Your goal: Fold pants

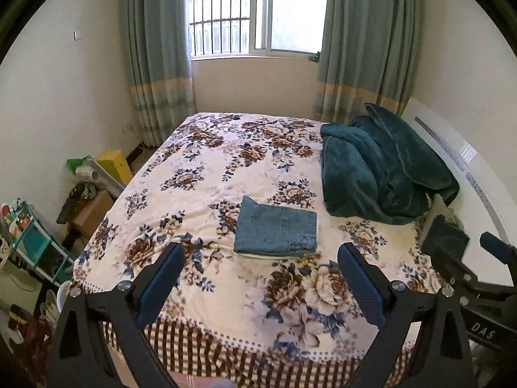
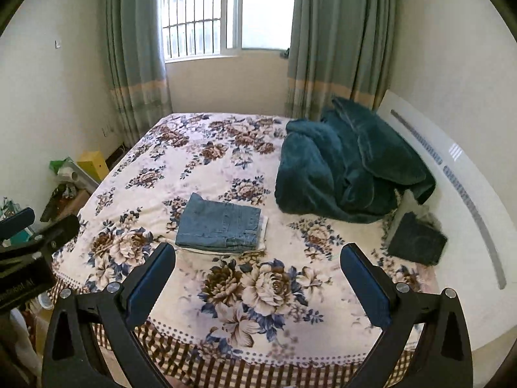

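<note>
While the folded blue denim pants lie as a flat, squared stack with stitched seams showing, they rest near the middle of the plush floral bedspread, on top of a thin pale folded cloth that peeks out along their right and near edges. Your left gripper hangs above the near end of the bed with its blue textured pads spread wide and nothing between them; the pants sit just beyond the gap. Your right gripper is held the same way, level and pointed toward the window, jaws wide apart and empty, the pants ahead and slightly to its left. Both tools are clear of the fabric. To the right, a rumpled dark teal fleece blanket is heaped against the white headboard, well apart from the pants. Close by it lies a dark, square, fuzzy cushion. Grey-green curtains frame the window, and boxes and clutter crowd the floor left of the bed.
</note>
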Demonstrator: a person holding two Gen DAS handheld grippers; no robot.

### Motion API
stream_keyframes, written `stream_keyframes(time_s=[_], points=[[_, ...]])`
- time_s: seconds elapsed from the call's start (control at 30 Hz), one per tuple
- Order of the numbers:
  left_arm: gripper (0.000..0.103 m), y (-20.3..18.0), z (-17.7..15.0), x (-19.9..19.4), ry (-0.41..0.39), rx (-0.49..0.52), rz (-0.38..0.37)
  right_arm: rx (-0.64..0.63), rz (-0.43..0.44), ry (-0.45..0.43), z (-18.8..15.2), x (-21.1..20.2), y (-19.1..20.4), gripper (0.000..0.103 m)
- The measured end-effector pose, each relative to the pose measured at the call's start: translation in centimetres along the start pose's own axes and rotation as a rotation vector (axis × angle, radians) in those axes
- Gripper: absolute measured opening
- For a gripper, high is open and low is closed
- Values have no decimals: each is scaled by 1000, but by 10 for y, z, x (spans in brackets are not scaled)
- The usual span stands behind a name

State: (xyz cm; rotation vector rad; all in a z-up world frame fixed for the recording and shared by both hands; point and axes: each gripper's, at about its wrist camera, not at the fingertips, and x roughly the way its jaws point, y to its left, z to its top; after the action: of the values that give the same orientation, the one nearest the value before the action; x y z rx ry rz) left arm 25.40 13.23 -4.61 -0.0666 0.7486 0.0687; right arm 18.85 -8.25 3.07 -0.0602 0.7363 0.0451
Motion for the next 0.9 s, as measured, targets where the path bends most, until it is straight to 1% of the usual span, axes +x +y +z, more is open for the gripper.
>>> stream_keyframes(time_s=[0.1, 0.17, 0.27, 0.47, 0.53, 0.7, 0.9], points=[[97, 2, -5, -19, 1, -10, -11, 4, -5, -10, -2, -26, 2, 103], [97, 4, -7, -30, -4, -6, -3, 13, 0, -8, -2, -39, 4, 103], [97, 7, -8, -36, -11, -1, 1, 18, -7, -16, -2, -52, 8, 103], [97, 14, -10, -43, -16, 2, 8, 33, -15, -28, 3, -55, 11, 103], [103, 16, -10, -43, -15, 6, 25, 32, -16, -30, 7, -51, 12, 103], [103, 23, -10, -45, -22, 0, 32, 31, -15, -24, 9, -46, 14, 103], [103, 22, -9, -46, -33, 18, 45, 32, -6, -20, 9, -44, 18, 103]])
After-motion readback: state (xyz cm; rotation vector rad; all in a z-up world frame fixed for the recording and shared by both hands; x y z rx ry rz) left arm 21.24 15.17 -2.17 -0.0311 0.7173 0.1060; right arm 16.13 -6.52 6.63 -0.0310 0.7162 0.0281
